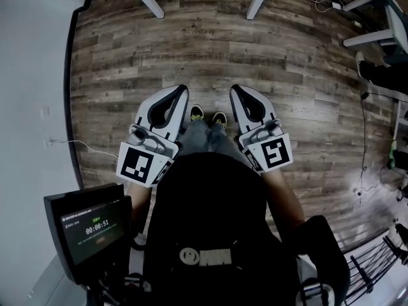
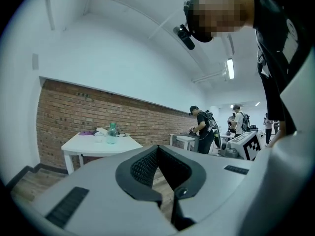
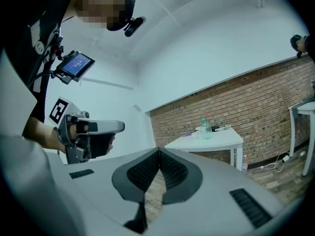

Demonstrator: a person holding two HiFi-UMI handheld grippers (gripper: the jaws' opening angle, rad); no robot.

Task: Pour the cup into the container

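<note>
A white surface [image 3: 216,142] stands far off by a brick wall [image 3: 256,100]. Left tool [image 1: 182,94] and right tool [image 1: 234,91] are pressed together, empty. Likely the approach step; next, get near enough to find the cup.

The person holds both tools side by side in front of the waist, pointing forward and roughly level. The left hand-held gripper [image 1: 180,92] has its jaws closed tip to tip, with nothing between them. In its own view, the dark ribbed pads [image 2: 143,167] meet at the front. The right hand-held gripper [image 1: 236,90] is likewise closed and empty, its pads [image 3: 173,170] touching at the tip. Each marker cube [image 1: 141,164] sits at the rear, nearest the body. The right forearm [image 1: 282,191] is bent and kept close to the torso. In the right gripper view, fingers [image 3: 78,127] wrap the left handle.
</note>
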